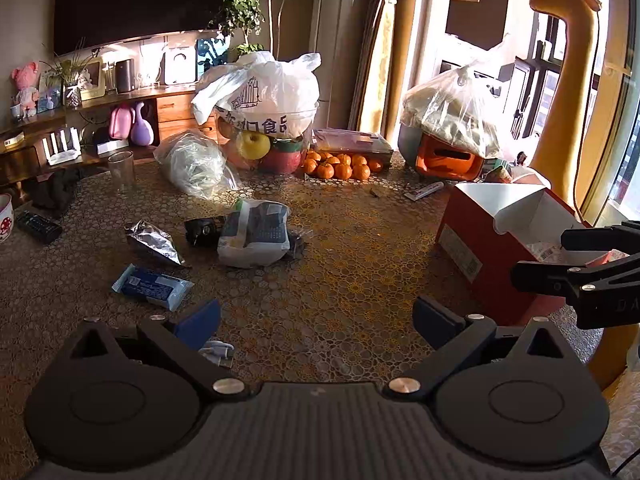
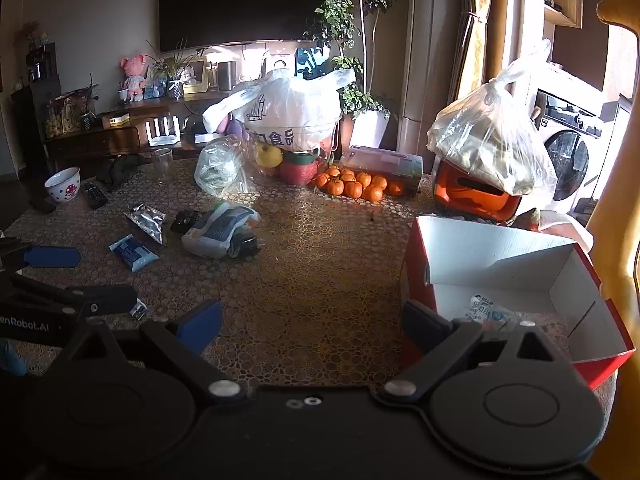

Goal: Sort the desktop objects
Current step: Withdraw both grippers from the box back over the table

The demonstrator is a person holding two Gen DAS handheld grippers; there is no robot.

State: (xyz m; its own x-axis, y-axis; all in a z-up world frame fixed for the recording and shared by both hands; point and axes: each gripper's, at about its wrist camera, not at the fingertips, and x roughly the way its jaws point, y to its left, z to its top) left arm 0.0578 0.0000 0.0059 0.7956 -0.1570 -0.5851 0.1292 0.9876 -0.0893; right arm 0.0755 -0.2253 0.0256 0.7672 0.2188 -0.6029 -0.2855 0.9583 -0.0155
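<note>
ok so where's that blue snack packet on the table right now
The blue snack packet lies flat on the table's left side in both views, just in front of the silver foil pouch and left of the white bag.

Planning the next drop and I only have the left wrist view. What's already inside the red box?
Observer: The right wrist view looks down into the red box. A white-and-blue packet lies on its floor. The pale bits beside it are too blurred to name.
Operator: Right tongs carrying anything?
Observer: No. The right tongs are open, with only bare tablecloth between them.
Operator: My far-left edge is clipped. What's there?
Observer: A white bowl with a red mushroom print stands upright, and the black remote is just right of it.
</note>
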